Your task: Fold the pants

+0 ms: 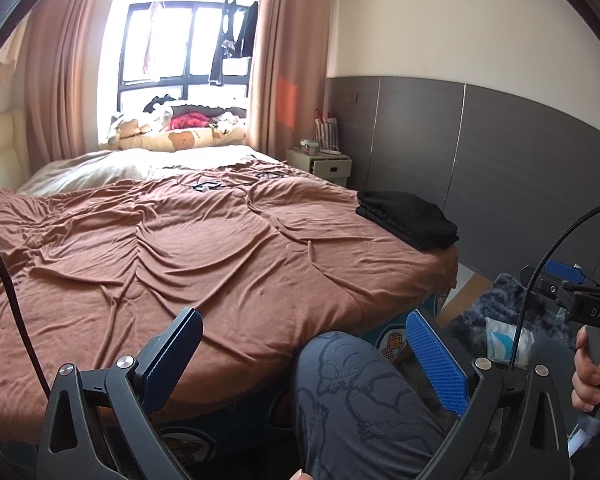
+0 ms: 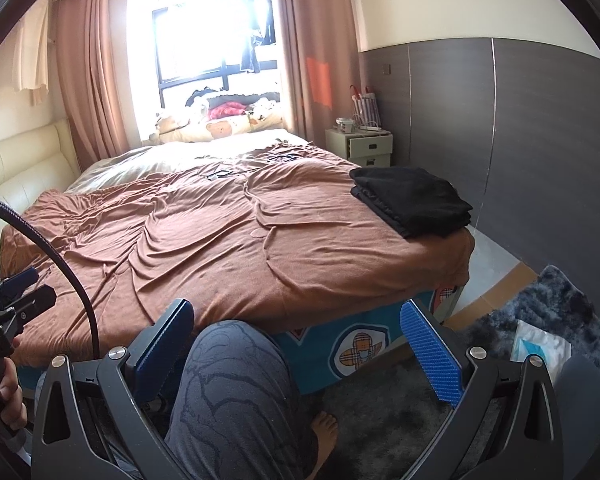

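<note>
Black pants (image 1: 408, 214) (image 2: 412, 200) lie folded in a neat stack on the right corner of the bed, on the brown cover (image 1: 204, 240) (image 2: 220, 240). My left gripper (image 1: 306, 354) is open and holds nothing, low at the bed's near edge over the person's knee (image 1: 364, 392). My right gripper (image 2: 300, 348) is also open and holds nothing, at the bed's foot above the same grey-trousered leg (image 2: 232, 392). In the left wrist view the right gripper (image 1: 568, 284) appears at the right edge, held in a hand. Both grippers are well short of the pants.
A bedside cabinet (image 2: 360, 146) stands by the grey wall panel. Pillows and clothes pile under the window (image 1: 180, 132). A dark shaggy rug (image 2: 540, 320) with a white packet (image 2: 540, 346) covers the floor right of the bed. Cables (image 1: 208, 186) lie mid-bed.
</note>
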### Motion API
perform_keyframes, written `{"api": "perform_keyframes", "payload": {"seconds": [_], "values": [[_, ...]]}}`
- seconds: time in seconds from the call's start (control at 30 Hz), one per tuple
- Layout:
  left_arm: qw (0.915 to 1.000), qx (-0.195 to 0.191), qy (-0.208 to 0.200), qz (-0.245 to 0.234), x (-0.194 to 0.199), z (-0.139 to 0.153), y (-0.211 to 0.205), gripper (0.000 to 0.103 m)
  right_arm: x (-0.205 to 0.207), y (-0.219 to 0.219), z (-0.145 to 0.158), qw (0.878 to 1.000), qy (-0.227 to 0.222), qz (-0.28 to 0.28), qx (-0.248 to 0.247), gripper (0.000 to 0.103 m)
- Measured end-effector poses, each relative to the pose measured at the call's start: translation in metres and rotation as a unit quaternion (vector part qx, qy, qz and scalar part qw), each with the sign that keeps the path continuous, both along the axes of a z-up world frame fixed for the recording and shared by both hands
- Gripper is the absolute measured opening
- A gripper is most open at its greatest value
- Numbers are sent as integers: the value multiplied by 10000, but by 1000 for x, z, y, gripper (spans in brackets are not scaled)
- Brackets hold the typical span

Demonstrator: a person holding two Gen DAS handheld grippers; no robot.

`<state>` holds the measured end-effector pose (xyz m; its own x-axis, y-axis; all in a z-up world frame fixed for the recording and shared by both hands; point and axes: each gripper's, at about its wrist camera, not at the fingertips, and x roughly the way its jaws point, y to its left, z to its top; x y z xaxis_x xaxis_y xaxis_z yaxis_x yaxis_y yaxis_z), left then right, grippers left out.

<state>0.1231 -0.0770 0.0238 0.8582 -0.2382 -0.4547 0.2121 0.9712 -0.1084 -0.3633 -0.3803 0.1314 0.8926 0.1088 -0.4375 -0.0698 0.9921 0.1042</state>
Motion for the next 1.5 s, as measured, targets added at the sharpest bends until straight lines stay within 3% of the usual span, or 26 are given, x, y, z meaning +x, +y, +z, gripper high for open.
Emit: {"api": "perform_keyframes", "payload": {"seconds": [1.5], "values": [[9986, 10, -243, 466, -22, 3, 24, 103, -14, 16, -1, 9998, -76, 146, -123, 103]]}}
